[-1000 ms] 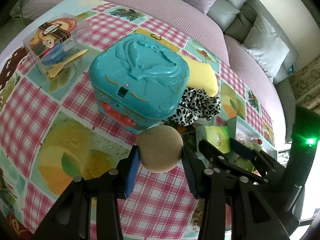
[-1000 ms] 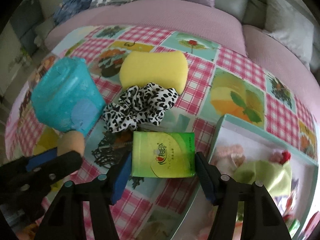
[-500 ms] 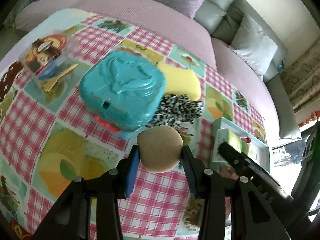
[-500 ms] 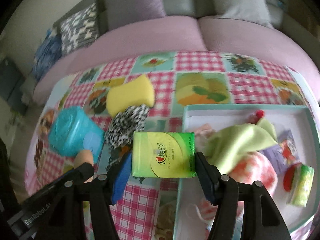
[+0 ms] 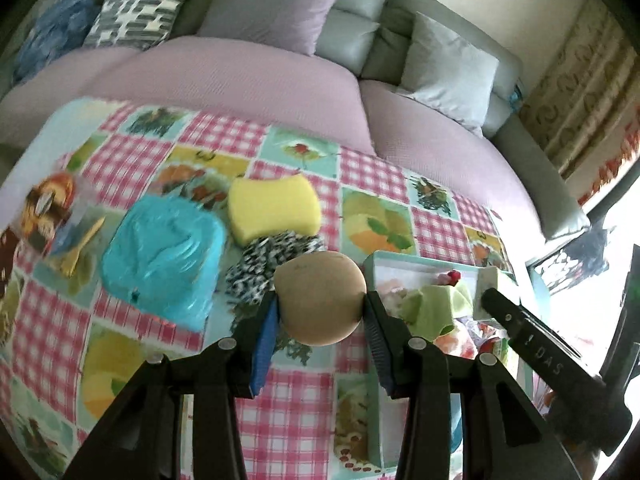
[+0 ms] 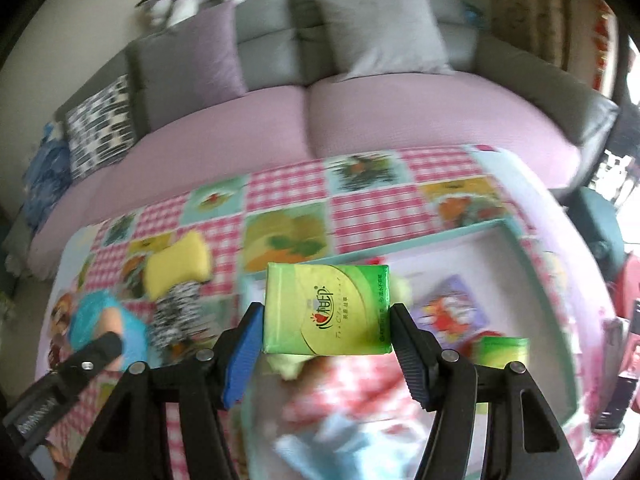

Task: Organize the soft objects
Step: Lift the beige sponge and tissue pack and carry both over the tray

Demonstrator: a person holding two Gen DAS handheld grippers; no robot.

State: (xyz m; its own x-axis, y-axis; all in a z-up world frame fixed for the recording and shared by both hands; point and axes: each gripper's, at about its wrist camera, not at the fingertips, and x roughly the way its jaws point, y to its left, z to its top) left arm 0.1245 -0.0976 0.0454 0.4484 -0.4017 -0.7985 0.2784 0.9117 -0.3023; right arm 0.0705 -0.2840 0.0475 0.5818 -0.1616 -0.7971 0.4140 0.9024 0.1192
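My left gripper (image 5: 320,312) is shut on a tan soft ball (image 5: 320,298), held above the checked tablecloth. My right gripper (image 6: 326,324) is shut on a green tissue pack (image 6: 326,308), which hangs over the teal-rimmed storage box (image 6: 444,236). That box (image 5: 372,264) holds several soft items, among them a light green cloth (image 5: 434,304) and a second green pack (image 6: 504,352). On the cloth lie a yellow sponge (image 5: 274,210) and a black-and-white scrunchie (image 5: 264,264); both also show as the sponge (image 6: 178,264) and scrunchie (image 6: 176,312) in the right wrist view.
A turquoise plastic case (image 5: 162,264) sits left of the scrunchie. A clear box with a gold fork (image 5: 76,248) lies at the far left. A sofa with a purple cover (image 5: 240,88) and cushions runs behind the table. The right gripper's arm (image 5: 540,360) crosses the box.
Both grippers have risen and rolled, each keeping its hold. The tissue pack has travelled from the tablecloth beside the box to above the box's inside. The ball has lifted away from the turquoise case.
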